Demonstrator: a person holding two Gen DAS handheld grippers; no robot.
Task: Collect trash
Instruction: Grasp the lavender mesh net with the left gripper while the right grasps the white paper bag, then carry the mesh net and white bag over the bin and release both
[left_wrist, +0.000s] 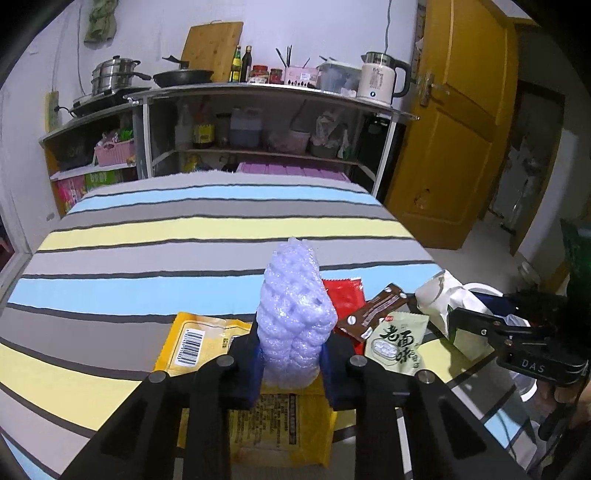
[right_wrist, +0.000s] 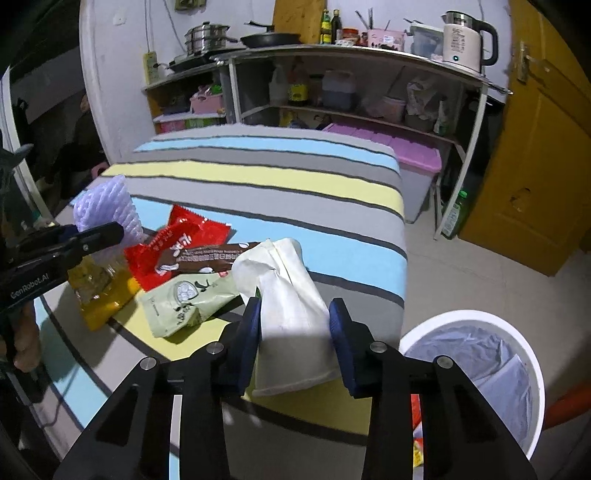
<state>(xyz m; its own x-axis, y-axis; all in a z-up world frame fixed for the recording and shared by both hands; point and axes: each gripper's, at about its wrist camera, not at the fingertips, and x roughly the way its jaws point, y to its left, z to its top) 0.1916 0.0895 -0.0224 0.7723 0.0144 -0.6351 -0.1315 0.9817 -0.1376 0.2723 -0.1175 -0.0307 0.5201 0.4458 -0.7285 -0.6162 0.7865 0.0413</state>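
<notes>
My left gripper (left_wrist: 291, 356) is shut on a lilac foam fruit net (left_wrist: 293, 314), held upright above a yellow wrapper (left_wrist: 199, 343); the net also shows in the right wrist view (right_wrist: 107, 206). My right gripper (right_wrist: 295, 332) is shut on a white paper bag (right_wrist: 291, 314), held over the table's near right corner; the bag also shows in the left wrist view (left_wrist: 443, 299). A red wrapper (right_wrist: 177, 247), a brown wrapper (right_wrist: 207, 258) and a green packet (right_wrist: 184, 299) lie on the striped table (right_wrist: 295, 177). A white trash bin (right_wrist: 476, 373) with a liner stands on the floor to the right.
A kitchen shelf unit (left_wrist: 258, 122) with pots, bottles and a kettle (left_wrist: 380, 79) stands behind the table. A pink-lidded box (right_wrist: 406, 155) sits under it. A yellow door (left_wrist: 461, 110) is to the right. A green bottle (right_wrist: 456, 214) stands on the floor.
</notes>
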